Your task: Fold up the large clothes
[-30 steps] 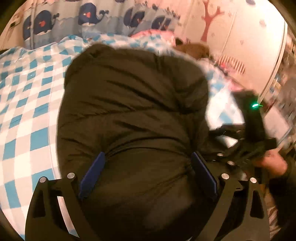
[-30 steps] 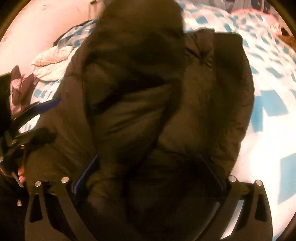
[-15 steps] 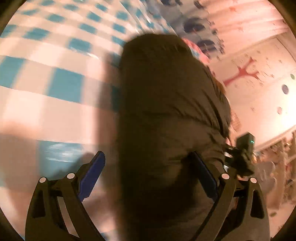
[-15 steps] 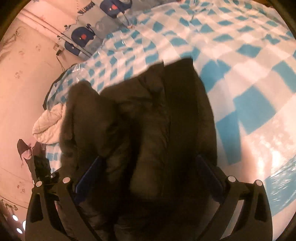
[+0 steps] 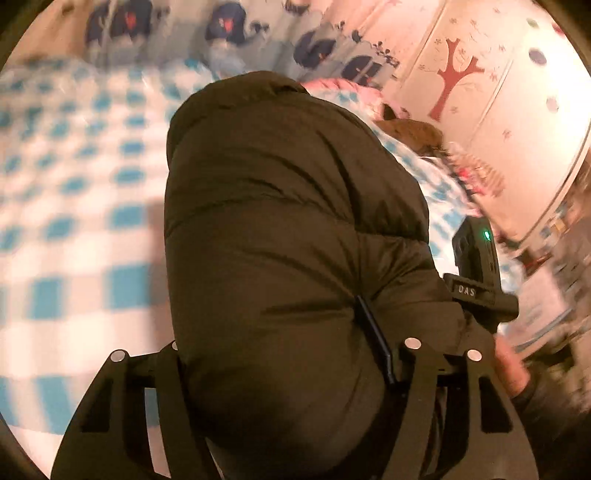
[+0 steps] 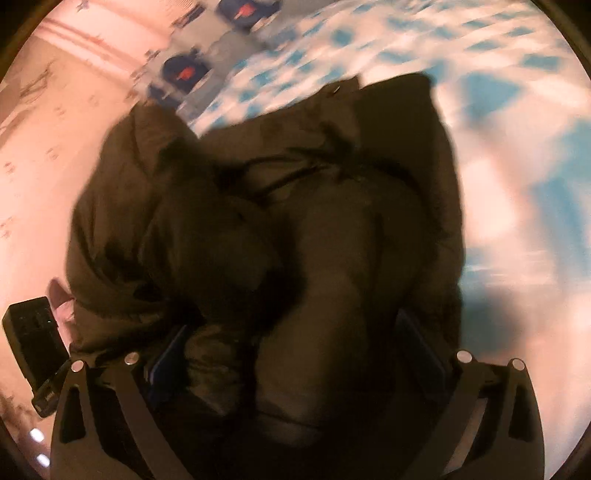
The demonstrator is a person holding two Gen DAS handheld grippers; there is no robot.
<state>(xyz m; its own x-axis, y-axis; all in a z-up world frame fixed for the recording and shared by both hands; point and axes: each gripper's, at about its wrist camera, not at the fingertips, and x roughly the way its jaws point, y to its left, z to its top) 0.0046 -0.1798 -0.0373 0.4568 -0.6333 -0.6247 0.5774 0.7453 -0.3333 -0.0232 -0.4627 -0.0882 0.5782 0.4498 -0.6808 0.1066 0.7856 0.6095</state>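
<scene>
A dark olive puffer jacket [image 5: 280, 229] lies bunched on a blue-and-white checked bedspread [image 5: 74, 221]. My left gripper [image 5: 273, 350] is shut on the jacket's thick near edge, which fills the gap between its fingers. In the right wrist view the jacket [image 6: 280, 236] is folded and crumpled, and my right gripper [image 6: 295, 354] is shut on a thick fold of it. The right gripper's body [image 5: 476, 266] shows at the jacket's right edge in the left wrist view. The left gripper's body [image 6: 33, 343] shows at the lower left in the right wrist view.
A whale-print pillow or cover [image 5: 229, 33] lies at the head of the bed. A pink item and a brown plush [image 5: 410, 129] sit by the wall with a red tree sticker [image 5: 454, 70]. Cluttered shelves [image 5: 561, 258] stand at the right.
Both grippers have swung with the jacket: the views tilted away and back. The left gripper's fingers have closed in and now pinch the jacket's edge. The jacket looks more bunched.
</scene>
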